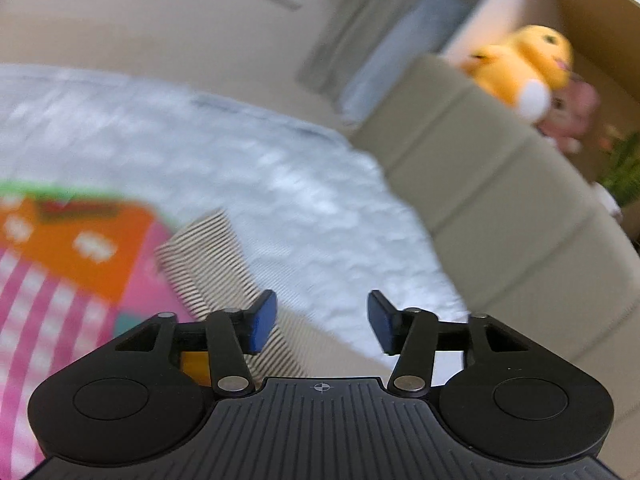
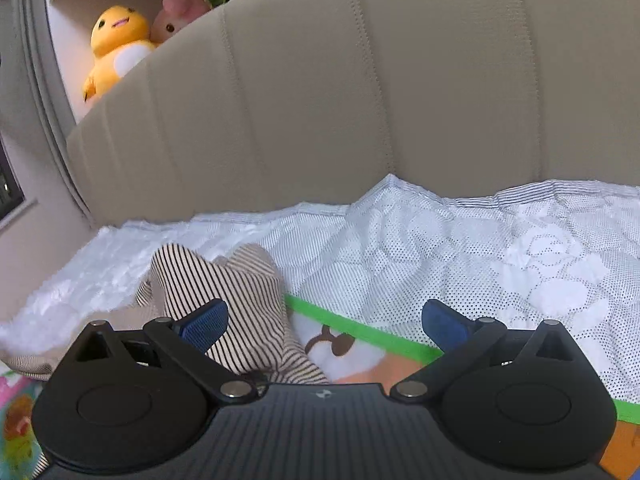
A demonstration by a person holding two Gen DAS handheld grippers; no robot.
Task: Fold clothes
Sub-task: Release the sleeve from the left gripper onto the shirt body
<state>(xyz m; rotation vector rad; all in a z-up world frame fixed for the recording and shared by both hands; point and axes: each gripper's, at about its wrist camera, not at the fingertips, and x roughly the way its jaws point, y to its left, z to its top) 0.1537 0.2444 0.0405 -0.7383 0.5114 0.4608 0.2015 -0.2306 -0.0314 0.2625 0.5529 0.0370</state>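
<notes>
A beige garment with thin dark stripes [image 2: 240,292] lies crumpled on a colourful mat [image 2: 360,356] with a green border. My right gripper [image 2: 324,328] hovers just above it, open wide; its left pad [image 2: 204,326] stands over the striped cloth and nothing is pinched. In the blurred left wrist view, the same striped garment [image 1: 216,264] lies flatter, beside the mat's orange and pink-check part [image 1: 80,264]. My left gripper [image 1: 322,322] is open over the garment's right edge, with nothing between its blue pads [image 1: 262,322].
The mat rests on a white quilted cover [image 2: 480,248]. A beige padded headboard [image 2: 360,100] rises right behind it. On a shelf beyond sit a yellow plush duck [image 2: 114,44] and a pink plush toy [image 2: 178,12]. A grey curtain [image 1: 340,52] hangs at the wall.
</notes>
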